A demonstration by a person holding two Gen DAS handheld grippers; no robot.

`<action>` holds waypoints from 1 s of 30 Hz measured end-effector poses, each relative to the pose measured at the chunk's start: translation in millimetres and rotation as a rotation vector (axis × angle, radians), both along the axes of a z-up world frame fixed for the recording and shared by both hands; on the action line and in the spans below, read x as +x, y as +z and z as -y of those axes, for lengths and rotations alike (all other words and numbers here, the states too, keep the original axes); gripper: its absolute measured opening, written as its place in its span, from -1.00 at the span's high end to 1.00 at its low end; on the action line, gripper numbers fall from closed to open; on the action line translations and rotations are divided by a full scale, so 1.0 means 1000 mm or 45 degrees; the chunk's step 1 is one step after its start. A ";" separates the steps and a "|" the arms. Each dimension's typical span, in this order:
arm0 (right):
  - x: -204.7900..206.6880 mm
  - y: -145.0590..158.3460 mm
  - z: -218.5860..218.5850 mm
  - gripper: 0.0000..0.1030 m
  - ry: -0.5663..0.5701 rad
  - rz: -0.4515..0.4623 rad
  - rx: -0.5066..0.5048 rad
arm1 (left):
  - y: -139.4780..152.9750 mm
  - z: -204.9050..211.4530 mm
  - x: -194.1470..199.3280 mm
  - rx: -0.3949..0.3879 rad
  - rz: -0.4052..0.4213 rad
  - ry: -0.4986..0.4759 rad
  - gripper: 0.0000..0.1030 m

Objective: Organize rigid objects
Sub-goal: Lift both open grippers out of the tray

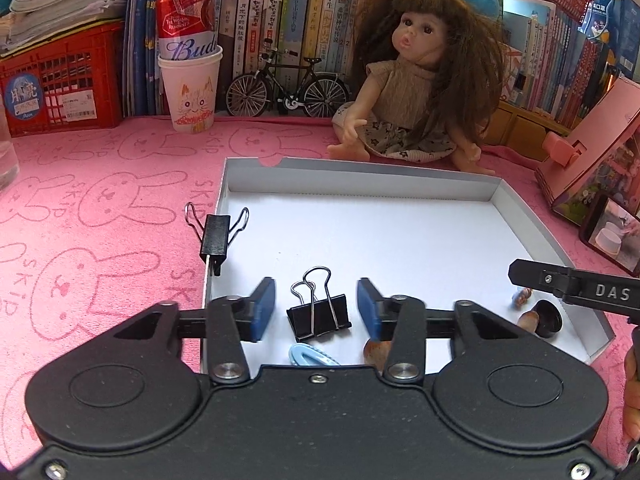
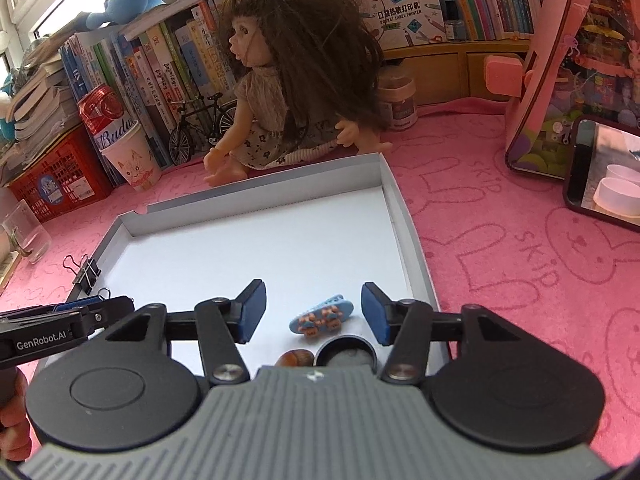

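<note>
We take the shallow white tray on the pink rabbit-print cloth as our landmark. Our left gripper hangs over the tray's near edge with its jaws apart; a black binder clip lies on the tray floor between the blue pads, and neither pad touches it. A second black binder clip is clamped on the tray's left wall, its wire handles spread to either side. Just nearer to us than the loose clip, a light blue hair clip lies flat on the tray floor, partly hidden by the gripper body.

Our right gripper hangs over the tray's near right corner, jaws apart as well. Between its pads, touching neither, a small blue toy skateboard lies with its brown wheels facing us. Nearer than it, on the tray floor, sit a brown nut-like piece and a small round black container, side by side; whether they touch we cannot tell.

Beyond the tray's far wall a long-haired doll sits on the cloth.
</note>
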State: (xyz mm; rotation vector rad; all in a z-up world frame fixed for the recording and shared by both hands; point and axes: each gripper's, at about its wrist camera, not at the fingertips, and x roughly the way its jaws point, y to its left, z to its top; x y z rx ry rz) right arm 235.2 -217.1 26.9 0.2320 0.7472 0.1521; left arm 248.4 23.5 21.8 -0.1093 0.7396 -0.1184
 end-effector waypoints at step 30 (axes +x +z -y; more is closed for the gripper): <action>-0.111 0.035 -0.003 -0.86 0.226 0.326 -0.105 | 0.042 0.008 -0.139 -0.016 0.374 -0.167 -0.56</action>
